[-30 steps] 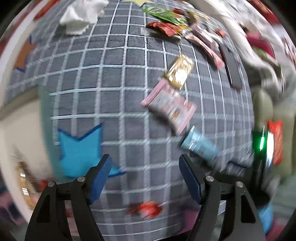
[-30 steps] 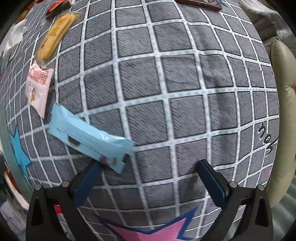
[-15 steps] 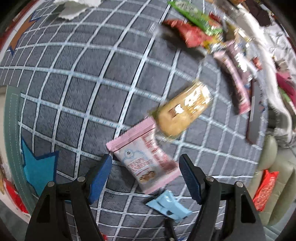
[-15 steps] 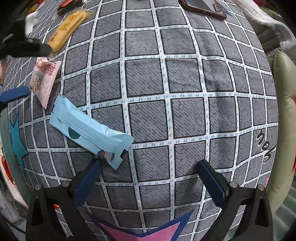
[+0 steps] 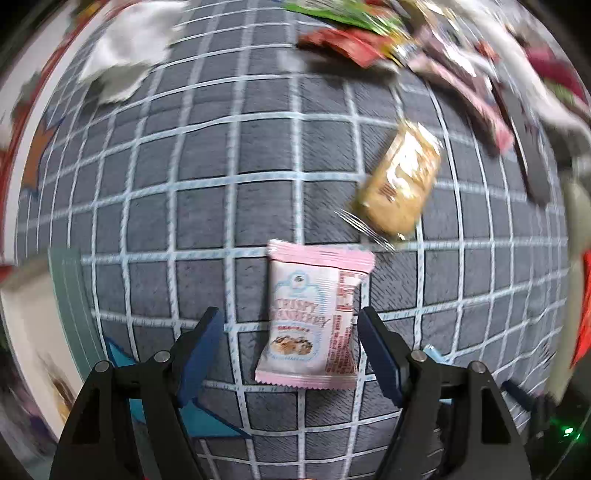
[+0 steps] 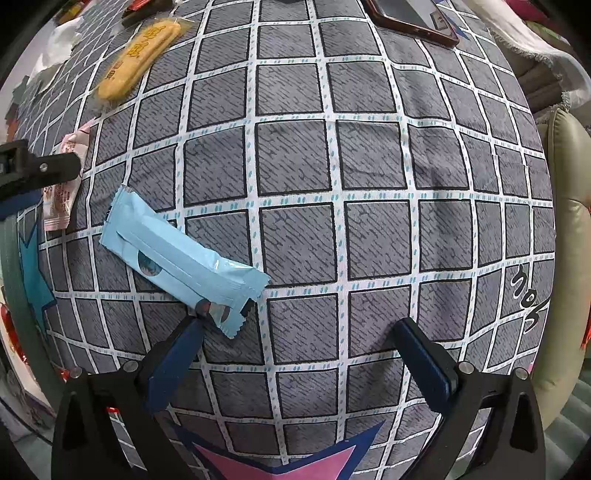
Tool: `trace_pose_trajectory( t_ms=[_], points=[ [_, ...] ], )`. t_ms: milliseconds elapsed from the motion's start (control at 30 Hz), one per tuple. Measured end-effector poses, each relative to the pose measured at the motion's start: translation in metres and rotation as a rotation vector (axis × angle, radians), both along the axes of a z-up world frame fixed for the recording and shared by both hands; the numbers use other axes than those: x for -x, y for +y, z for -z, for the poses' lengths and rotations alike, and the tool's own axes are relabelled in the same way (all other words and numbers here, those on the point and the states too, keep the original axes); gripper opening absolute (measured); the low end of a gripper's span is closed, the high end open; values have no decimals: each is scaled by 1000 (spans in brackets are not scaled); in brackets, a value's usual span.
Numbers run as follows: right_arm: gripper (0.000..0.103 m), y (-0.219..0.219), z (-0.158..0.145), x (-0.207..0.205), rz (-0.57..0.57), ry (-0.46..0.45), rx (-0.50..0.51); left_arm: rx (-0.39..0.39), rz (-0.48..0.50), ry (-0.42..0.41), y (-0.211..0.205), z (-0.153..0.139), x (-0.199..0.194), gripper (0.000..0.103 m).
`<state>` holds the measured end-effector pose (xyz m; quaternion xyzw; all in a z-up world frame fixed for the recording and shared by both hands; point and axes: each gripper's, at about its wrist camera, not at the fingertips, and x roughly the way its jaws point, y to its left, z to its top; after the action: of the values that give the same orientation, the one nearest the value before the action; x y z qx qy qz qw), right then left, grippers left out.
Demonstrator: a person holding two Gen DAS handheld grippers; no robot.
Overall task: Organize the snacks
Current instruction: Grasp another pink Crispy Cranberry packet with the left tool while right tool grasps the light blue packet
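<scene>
A pink snack packet [image 5: 314, 317] lies flat on the grey checked cloth [image 5: 221, 184], its near end between the fingers of my open left gripper [image 5: 291, 332]. A yellow biscuit packet [image 5: 402, 184] lies beyond it to the right. In the right wrist view a light blue wrapper [image 6: 181, 258] lies just ahead of the left finger of my open, empty right gripper [image 6: 299, 332]. The pink packet [image 6: 61, 192] and the yellow packet [image 6: 140, 55] show at the left there, with the left gripper's finger [image 6: 40, 170] over the pink one.
A heap of red, green and pink snack packets [image 5: 369, 40] lies at the far right of the cloth. A white crumpled cloth [image 5: 122, 55] lies far left. A dark phone [image 6: 410, 18] lies at the far edge. A beige cushion [image 6: 565, 258] borders the right side.
My left gripper has moved forward and turned, so the pink packet now sits between its fingers. The right gripper has barely moved.
</scene>
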<state>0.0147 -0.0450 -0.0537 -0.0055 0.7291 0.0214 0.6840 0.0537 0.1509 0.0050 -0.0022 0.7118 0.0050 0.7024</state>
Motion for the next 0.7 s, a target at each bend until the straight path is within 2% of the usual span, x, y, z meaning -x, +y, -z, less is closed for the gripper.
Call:
trace_pose_trajectory(
  t_ms=[167,233,367,400,433,467,500,533,567,600,633,700],
  points=[
    [103,6,0,-8,-77,39,-5,-3,23,2,-10,6,-5,80],
    [103,14,-8,-12,-117,-5,-39,-3,27,2,-18,8,-6,80],
    [103,49,-18,-23,-275,-57,-39,-3,34,-1,-25,12,-6,81],
    [100,59,-18,-26,-314,-63,-39,-2,35,0,-27,12,-6,81],
    [89,67,-18,-27,-347,-66,-35,-1,38,2,-27,14,-7,80],
    [87,74,-17,-28,-380,-59,-28,-1,42,2,-28,14,-8,78],
    [82,81,-17,-28,-412,-65,7,0,49,-7,-29,12,-7,69],
    [69,86,-20,-28,-432,-70,5,3,58,-12,-27,7,-6,57],
    [60,89,-23,-28,-441,-72,6,6,72,-15,-27,4,-6,50],
    [37,91,-26,-29,-446,-75,6,8,87,-17,-26,0,-5,43],
    [25,92,-29,-30,-444,-75,7,22,93,-13,-25,-2,-4,41],
    [25,91,-31,-34,-412,-47,-19,53,77,-14,-18,-8,0,41]
  ],
)
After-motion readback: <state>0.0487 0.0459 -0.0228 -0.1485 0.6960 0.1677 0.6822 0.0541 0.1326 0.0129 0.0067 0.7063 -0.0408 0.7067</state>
